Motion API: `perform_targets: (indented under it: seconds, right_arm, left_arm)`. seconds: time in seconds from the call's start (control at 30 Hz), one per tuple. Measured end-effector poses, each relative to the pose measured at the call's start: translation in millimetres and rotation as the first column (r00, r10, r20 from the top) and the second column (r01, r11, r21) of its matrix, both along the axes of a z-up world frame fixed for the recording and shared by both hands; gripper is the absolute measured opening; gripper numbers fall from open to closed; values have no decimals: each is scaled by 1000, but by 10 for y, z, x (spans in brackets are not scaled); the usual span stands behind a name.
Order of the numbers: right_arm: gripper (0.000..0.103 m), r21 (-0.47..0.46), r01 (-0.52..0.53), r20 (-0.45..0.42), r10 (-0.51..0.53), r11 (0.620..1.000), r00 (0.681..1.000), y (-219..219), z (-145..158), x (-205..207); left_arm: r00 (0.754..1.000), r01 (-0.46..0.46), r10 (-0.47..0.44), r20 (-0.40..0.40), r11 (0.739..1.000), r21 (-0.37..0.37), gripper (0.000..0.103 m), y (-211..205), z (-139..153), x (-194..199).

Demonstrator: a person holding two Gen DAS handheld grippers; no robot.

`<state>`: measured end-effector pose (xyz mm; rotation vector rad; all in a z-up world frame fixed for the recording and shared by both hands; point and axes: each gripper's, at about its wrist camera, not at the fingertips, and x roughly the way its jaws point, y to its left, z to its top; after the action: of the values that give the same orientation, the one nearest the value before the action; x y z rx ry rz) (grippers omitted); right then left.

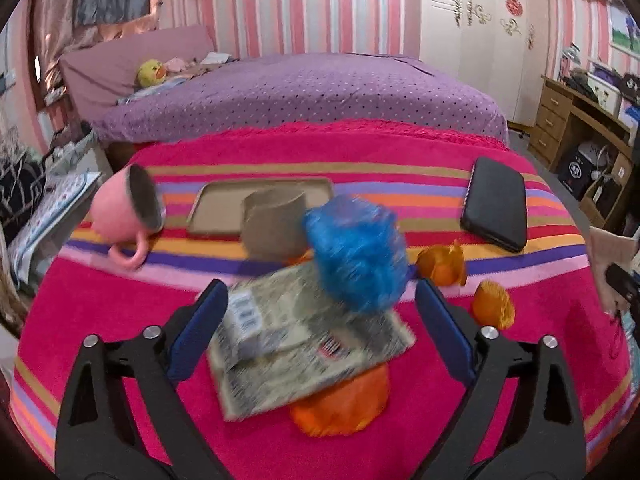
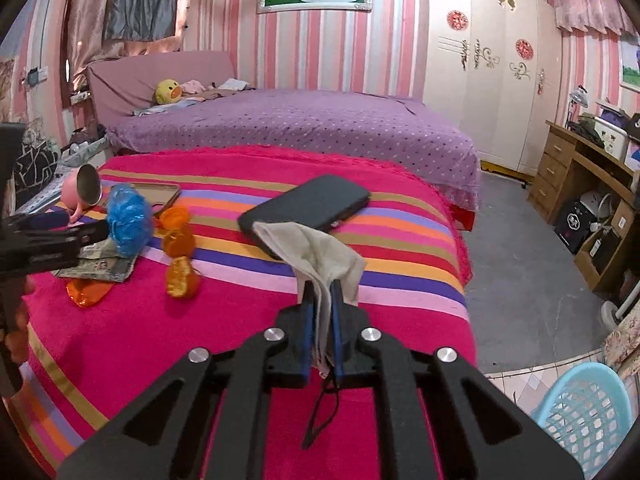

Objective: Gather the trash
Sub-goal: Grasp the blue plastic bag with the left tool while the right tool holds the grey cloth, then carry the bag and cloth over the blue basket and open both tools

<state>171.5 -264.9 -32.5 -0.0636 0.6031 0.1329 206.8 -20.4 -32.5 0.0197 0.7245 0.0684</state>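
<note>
My left gripper (image 1: 320, 300) is open over a flat paper wrapper (image 1: 304, 344) on the striped pink blanket (image 1: 120, 320). A crumpled blue plastic bag (image 1: 356, 252) lies on the wrapper's far end, between the blue pads. An orange wrapper (image 1: 344, 408) lies under the paper. More orange wrappers (image 1: 442, 264) sit to the right. My right gripper (image 2: 320, 292) is shut on a grey face mask (image 2: 320, 252), its black ear loop hanging below. The blue bag (image 2: 130, 220) and orange wrappers (image 2: 180, 272) show at the left in the right wrist view.
A pink mug (image 1: 128, 212) lies on its side at the left, beside a cardboard tray (image 1: 260, 204) and a cardboard roll (image 1: 276, 224). A black phone (image 1: 496, 204) lies at the right. A light blue basket (image 2: 588, 412) stands on the floor. A purple bed (image 2: 300, 124) is behind.
</note>
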Motion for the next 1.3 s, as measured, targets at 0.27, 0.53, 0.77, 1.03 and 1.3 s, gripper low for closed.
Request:
perform_targets:
  seconds: [0.27,0.53,0.77,1.03,1.3]
  right_arm:
    - [8,10,-12,1,12,1000,1000,-114,15,-39]
    - [8,39,-35,27,34,999,999,-157,74,-147]
    - [8,41,-52,56,50,998,997,-185,150,-306]
    - [8,28,-19,67,17,999,998,-463,220,-480]
    - [8,30,66,80,-68,997,994,-1059,290,-736]
  left_arm:
    - [995,30,-33,-89,999,-34,31,-91,-183,241]
    - [1000,-2,1,-11,999,-34,29,-92,108,-246]
    - [999,-3,4,32,1000,-24,29,-260,225,-680]
    - [999,30,-29,43,999,-21,29,-613,269,-876]
    - [993,107,-105,59,994,-31,29,-1164,299,-987]
